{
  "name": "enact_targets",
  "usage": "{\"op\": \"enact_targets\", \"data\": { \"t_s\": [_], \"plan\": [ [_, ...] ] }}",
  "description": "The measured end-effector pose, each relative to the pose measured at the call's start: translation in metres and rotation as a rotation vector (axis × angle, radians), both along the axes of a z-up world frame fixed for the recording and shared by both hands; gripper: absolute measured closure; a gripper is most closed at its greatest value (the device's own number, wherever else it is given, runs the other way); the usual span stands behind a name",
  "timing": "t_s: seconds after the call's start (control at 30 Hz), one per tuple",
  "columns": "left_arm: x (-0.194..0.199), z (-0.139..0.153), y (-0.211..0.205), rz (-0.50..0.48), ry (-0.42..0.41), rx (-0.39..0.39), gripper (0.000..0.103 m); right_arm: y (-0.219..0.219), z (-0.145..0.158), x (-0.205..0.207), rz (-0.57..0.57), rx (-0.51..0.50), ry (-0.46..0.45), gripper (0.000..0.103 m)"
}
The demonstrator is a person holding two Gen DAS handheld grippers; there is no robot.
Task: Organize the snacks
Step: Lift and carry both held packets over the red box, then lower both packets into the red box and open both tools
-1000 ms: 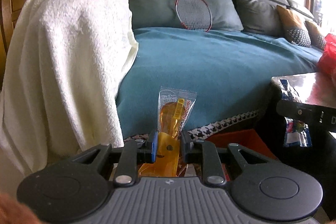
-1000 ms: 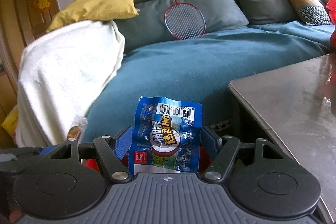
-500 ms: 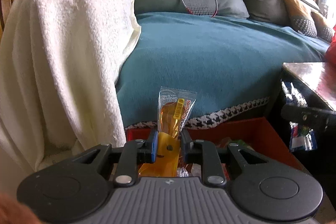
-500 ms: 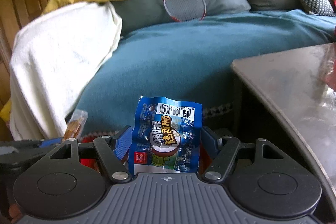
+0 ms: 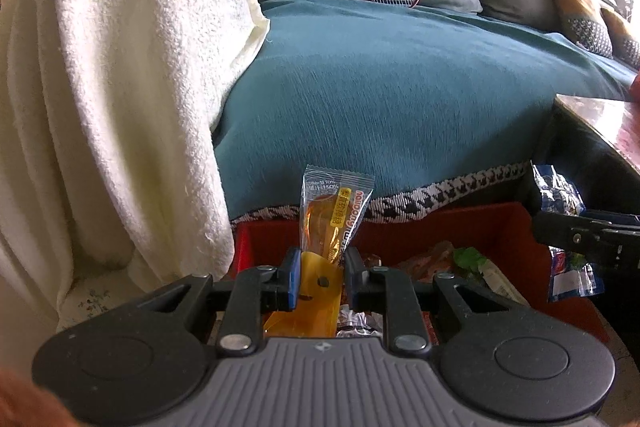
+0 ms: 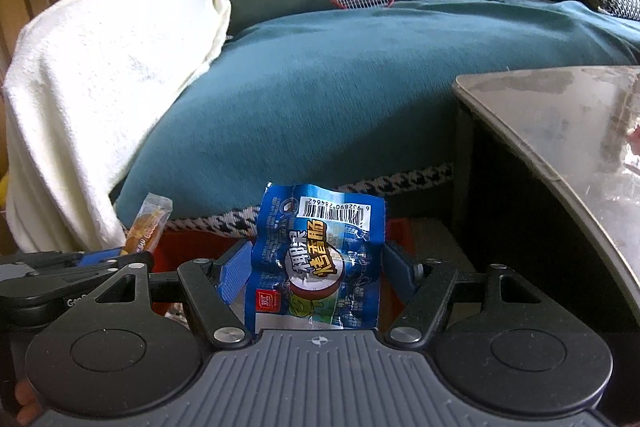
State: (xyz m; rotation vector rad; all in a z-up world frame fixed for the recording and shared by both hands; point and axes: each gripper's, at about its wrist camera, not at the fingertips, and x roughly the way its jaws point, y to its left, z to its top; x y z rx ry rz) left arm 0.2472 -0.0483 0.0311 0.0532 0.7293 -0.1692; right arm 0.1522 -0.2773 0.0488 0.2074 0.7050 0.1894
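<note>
While the left gripper (image 5: pixel 319 277) pinches an orange snack packet (image 5: pixel 334 223) reading "hellogummy", the right gripper (image 6: pixel 316 273) clamps a blue sausage packet (image 6: pixel 320 263) showing a barcode; both hang above the red bin (image 5: pixel 500 231) near the sofa (image 5: pixel 400 87).

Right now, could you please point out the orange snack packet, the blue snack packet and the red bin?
orange snack packet (image 5: pixel 334 215), left wrist view, clear upper half
blue snack packet (image 6: pixel 320 259), right wrist view, printed front
red bin (image 5: pixel 496 227), left wrist view, far inner wall
</note>
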Motion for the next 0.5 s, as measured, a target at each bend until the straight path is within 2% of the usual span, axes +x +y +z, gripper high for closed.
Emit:
{"op": "enact_targets", "data": {
  "t_s": [0.5],
  "plan": [
    [0.005, -0.012, -0.004, -0.023, 0.044, -0.003, 0.086, 0.015, -0.021, 0.008, 0.037, -0.037, 0.082, 0.027]
  ]
}}
